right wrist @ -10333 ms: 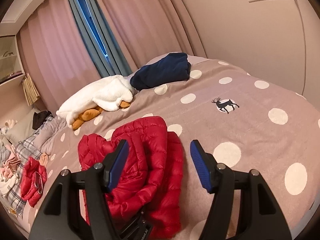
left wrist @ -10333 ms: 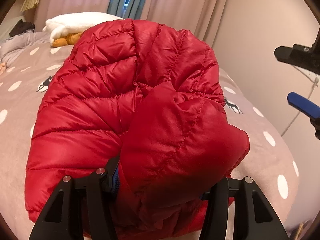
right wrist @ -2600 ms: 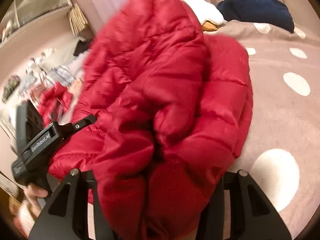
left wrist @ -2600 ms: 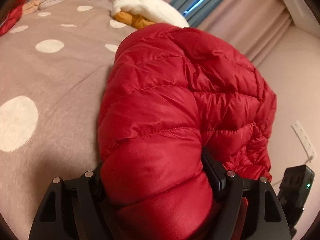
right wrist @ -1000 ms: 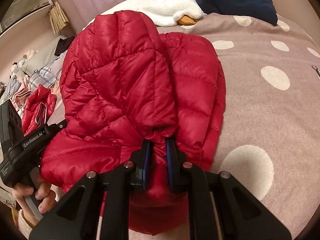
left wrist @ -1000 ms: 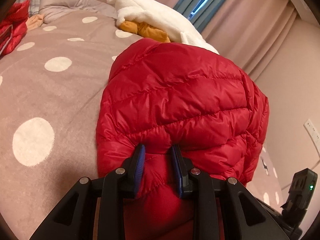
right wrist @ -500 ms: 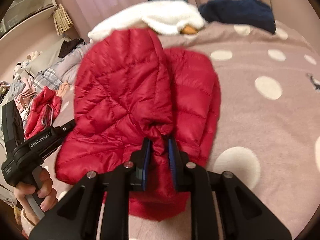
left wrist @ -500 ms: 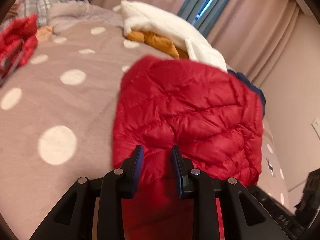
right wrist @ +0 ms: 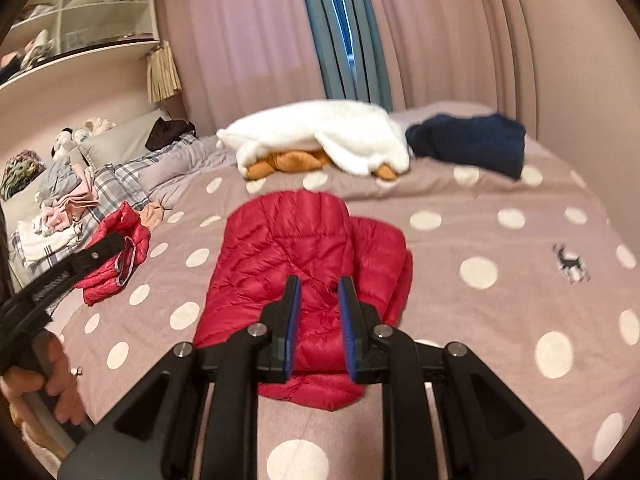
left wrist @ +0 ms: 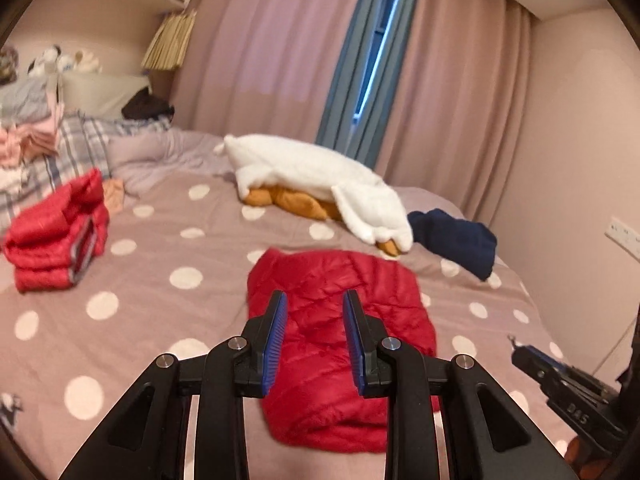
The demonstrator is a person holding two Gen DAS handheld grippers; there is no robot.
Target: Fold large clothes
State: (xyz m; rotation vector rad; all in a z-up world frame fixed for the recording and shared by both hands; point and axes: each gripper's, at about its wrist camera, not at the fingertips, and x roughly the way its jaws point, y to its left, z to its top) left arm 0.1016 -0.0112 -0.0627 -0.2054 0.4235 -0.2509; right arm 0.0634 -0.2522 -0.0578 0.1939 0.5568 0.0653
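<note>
The red quilted puffer jacket (left wrist: 336, 344) is lying folded on the dotted mauve bedspread (left wrist: 160, 320), near the middle of the bed. It is resting flat as a compact, roughly rectangular bundle, its stitched diamond and channel quilting facing up. In the right wrist view the red quilted puffer jacket (right wrist: 296, 264) is showing two layers: a broad upper panel is sitting over a narrower one that is sticking out along its right side (the edges are not lining up exactly). Its near end is rounding off into a soft, puffy fold. Nothing is pressing on it, and it is lying loose on the bed.
</note>
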